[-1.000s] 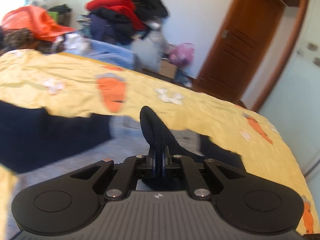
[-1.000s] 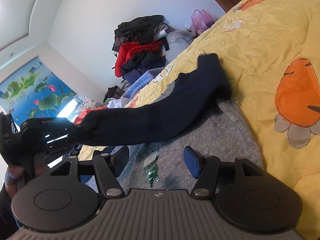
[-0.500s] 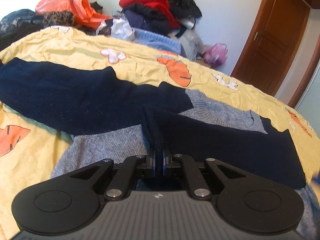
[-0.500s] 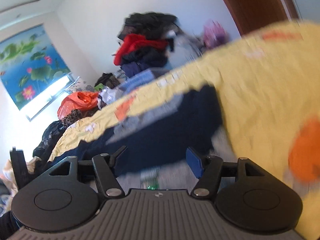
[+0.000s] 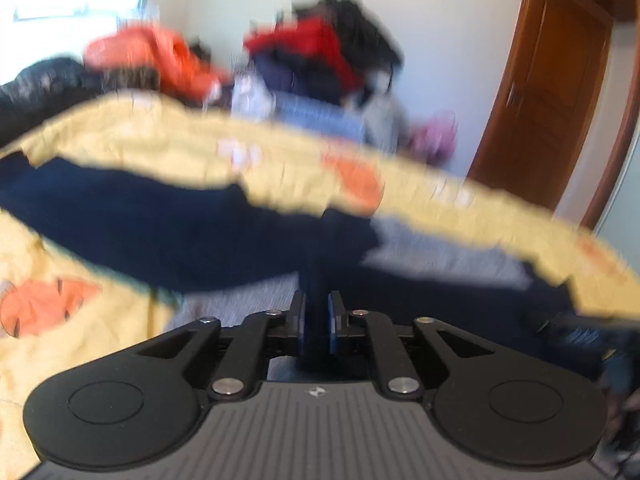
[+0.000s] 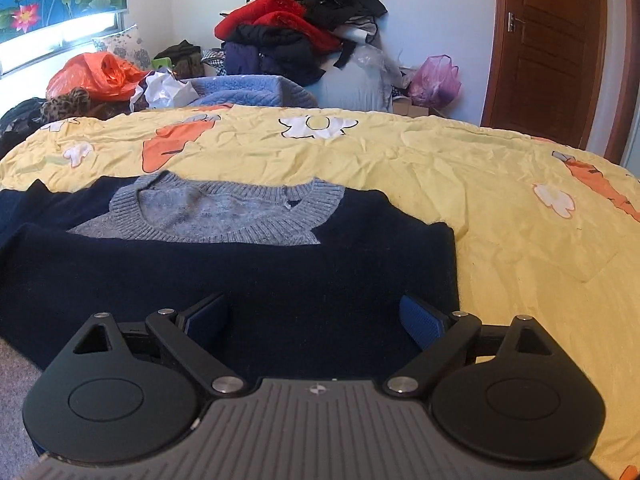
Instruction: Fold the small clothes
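A small sweater with a grey body and navy sleeves lies on the yellow bedspread. One navy sleeve is folded across the grey chest below the collar. My right gripper is open and empty just above that sleeve. In the blurred left wrist view, my left gripper is shut on the cuff of the navy sleeve. The other navy sleeve stretches out to the left.
A heap of red, black and blue clothes sits behind the bed, with an orange plastic bag at the left and a pink bag by the brown door. The bedspread spreads out to the right of the sweater.
My right gripper has swung down to face the sweater and now hovers over the folded sleeve. My left gripper still holds the cuff and is moving, so its view is blurred.
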Demonstrator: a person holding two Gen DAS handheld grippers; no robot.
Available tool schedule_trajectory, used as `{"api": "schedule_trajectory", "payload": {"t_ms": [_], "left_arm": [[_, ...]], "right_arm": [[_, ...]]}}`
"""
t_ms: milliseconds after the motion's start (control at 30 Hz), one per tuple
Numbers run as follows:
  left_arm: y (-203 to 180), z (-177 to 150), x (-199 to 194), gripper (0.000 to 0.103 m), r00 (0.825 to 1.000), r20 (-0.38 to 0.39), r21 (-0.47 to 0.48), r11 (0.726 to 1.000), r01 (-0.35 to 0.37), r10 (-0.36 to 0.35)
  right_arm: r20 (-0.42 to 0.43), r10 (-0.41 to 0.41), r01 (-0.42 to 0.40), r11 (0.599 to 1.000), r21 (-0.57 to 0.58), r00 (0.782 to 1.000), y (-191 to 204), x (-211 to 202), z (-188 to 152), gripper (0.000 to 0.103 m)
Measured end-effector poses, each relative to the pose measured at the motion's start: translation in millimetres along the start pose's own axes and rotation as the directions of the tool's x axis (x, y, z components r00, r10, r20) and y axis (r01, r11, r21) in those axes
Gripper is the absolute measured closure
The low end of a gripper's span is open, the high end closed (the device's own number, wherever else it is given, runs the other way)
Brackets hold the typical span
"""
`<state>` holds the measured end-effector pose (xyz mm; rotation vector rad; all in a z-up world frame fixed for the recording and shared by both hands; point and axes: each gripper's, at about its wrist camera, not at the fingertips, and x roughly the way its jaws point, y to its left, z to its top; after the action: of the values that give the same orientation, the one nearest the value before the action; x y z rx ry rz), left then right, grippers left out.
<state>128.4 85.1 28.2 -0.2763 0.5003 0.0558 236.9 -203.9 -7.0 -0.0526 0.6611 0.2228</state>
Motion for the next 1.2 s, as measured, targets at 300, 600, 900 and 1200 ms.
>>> {"api": "schedule_trajectory", "payload": {"t_ms": [300,600,900,1200], "left_arm": [[-10,23,72,0.044,0.98,-0.19,-0.099,0.994,0.045,-0.063],[33,35,19,0.039,0.989,-0.034,-0.107,0.985,0.139,-0.143],[278,98,-4,0.028,0.937,0.02,-0.692,0.681,-0.239,0.349],[367,97,40,0.028,0.945,-0.103,-0.764,0.584,-0.276,0.312]], "right_arm": [[-0.004,-0.012,0.012,1.0,-0.004,1.0,3,0,2,0.008],[-0.007,-0.01,0.01,1.0,-0.005,1.0,2,0,2,0.007],[0.0,0.0,0.0,1.0,0.011,1.0,0,-3,1,0.006],[0.0,0.001,-0.001,1.0,0.011,1.0,0,-2,1,0.005]]}}
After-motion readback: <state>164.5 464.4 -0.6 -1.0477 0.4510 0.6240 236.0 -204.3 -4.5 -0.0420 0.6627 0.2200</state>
